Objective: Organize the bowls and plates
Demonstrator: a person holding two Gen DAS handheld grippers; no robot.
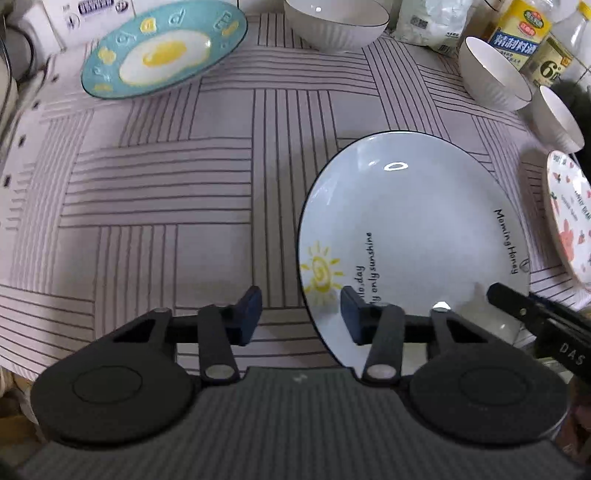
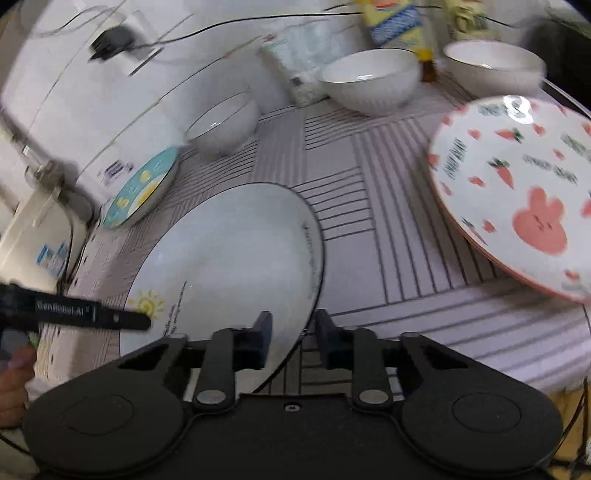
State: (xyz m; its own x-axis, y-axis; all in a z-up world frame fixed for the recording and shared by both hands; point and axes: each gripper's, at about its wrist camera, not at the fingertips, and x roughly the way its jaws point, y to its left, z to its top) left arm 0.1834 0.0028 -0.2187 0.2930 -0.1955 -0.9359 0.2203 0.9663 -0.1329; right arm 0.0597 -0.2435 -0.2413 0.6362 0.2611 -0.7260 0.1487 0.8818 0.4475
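Observation:
A white plate with a sun drawing lies flat on the striped tablecloth. My left gripper straddles its near-left rim, one finger over the cloth and one over the plate, with wide gaps and no pad pressing: open. My right gripper straddles the opposite rim with a narrower gap, and its pads do not visibly press. A teal egg plate and a bunny plate lie apart. Three white bowls stand at the back.
Behind the bowls stand oil and vinegar bottles and a white bag. A white appliance with a plug and cables borders the table beside the teal plate. The tablecloth lies bare left of the sun plate.

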